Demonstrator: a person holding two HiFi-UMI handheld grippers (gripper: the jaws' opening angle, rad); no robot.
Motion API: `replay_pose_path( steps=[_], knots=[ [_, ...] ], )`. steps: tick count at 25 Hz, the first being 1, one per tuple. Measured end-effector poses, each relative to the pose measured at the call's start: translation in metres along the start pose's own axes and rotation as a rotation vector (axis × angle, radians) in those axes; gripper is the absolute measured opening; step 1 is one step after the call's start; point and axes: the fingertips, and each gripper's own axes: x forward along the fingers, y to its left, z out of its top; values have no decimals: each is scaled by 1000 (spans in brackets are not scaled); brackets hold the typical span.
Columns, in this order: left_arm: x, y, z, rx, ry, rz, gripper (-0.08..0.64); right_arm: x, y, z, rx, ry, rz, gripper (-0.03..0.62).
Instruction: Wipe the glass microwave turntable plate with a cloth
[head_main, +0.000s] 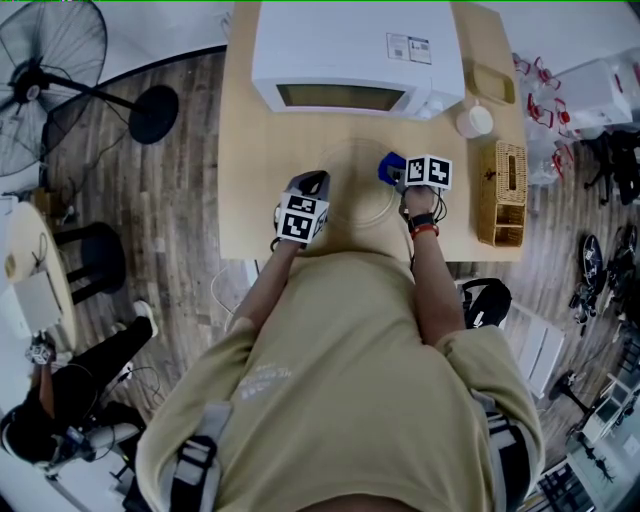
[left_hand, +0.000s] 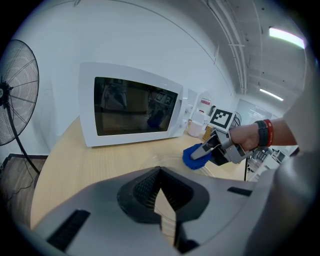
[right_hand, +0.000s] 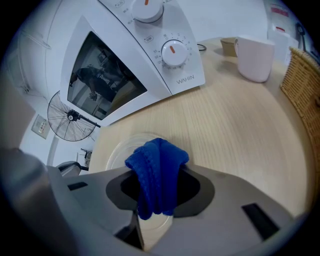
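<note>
Two tongs flanked the glass turntable plate lying flat on the counter before the microwave: the right tongs, pinching a blue cloth, hung over its far-right rim with the glass spreading leftward, while the left tongs, pressed together, sat at its left rim.

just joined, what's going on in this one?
A person stands at a wooden table in front of a closed microwave. The right hand-held gripper is shut on a blue cloth, held at the right side of the glass turntable plate, which lies flat on the table. The left hand-held gripper sits at the plate's left rim, jaws together; whether it pinches the glass is unclear.
</note>
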Motion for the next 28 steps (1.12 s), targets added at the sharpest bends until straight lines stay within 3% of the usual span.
replay_pose_path(
  steps=[7,17,28],
  knots=[
    [-1,9,-5,-11,-4,19,12,-2,16,3,53,-36,104,135],
    [-9,22,-6,-44,-20,52,12,23,124,-6,-41,38,334,136],
    [-31,46,-19,-99,-23,110,12,62,176,-43,-144,168,387,135]
  ],
)
